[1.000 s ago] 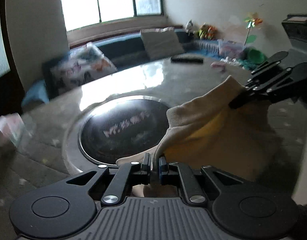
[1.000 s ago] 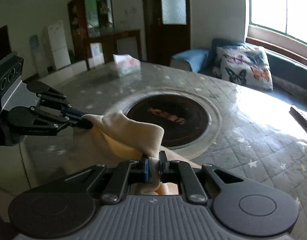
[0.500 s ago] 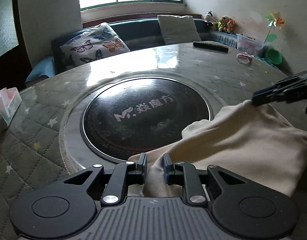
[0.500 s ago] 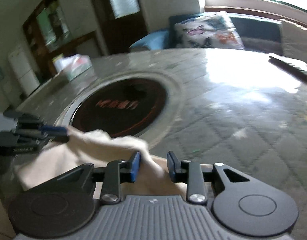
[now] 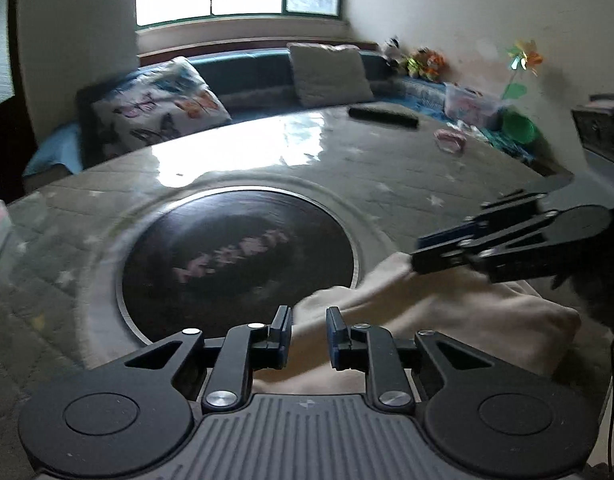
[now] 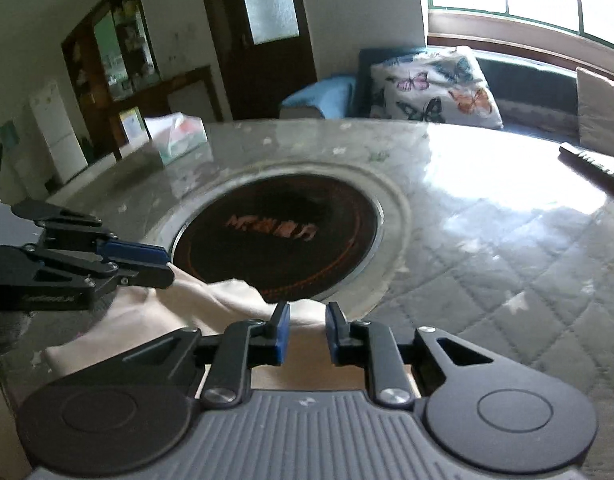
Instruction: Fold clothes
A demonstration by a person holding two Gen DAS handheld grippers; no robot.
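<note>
A cream garment (image 5: 447, 320) lay bunched on the near edge of the round counter (image 5: 347, 168), beside its dark central disc (image 5: 239, 256). The left tool (image 5: 307, 334) had its jaws apart, cloth lying slack between them, unclamped. The right tool (image 6: 307, 334) had just been narrowing, yet its pads (image 6: 282, 332) stood clear of the fabric between them. A tissue box (image 6: 179, 136) and a remote (image 5: 383, 117) sat far off.

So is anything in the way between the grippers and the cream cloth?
Nothing visible. The cream cloth lies right under the left gripper and the right gripper, with only bare table beyond it. Both have just let go.
</note>
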